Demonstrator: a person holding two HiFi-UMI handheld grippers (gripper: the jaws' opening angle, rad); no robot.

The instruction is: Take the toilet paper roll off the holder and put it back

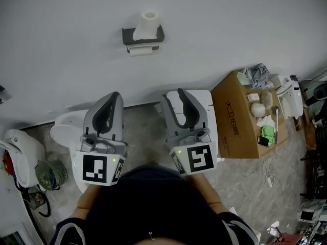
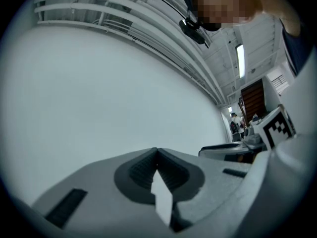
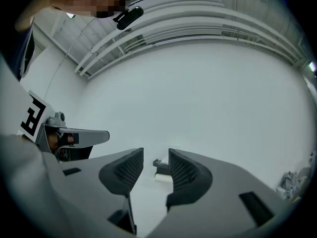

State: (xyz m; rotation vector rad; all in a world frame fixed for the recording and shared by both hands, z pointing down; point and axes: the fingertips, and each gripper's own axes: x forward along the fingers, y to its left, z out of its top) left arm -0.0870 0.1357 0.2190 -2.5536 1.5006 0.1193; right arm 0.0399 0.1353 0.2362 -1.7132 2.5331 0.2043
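Observation:
High on the white wall hangs a dark toilet paper holder. One white roll stands upright on its top, and another white roll sits under it. Both grippers are held well short of the wall, below the holder. My left gripper is shut, its ribbed pads meeting with nothing between them. My right gripper is open and empty. Through the gap of my right gripper the holder and the lower roll show small and far off.
A white toilet stands below the left gripper, its tank behind the right one. A cardboard box with loose items sits at the right, a small fan and a white appliance at the left. Clutter lines the right edge.

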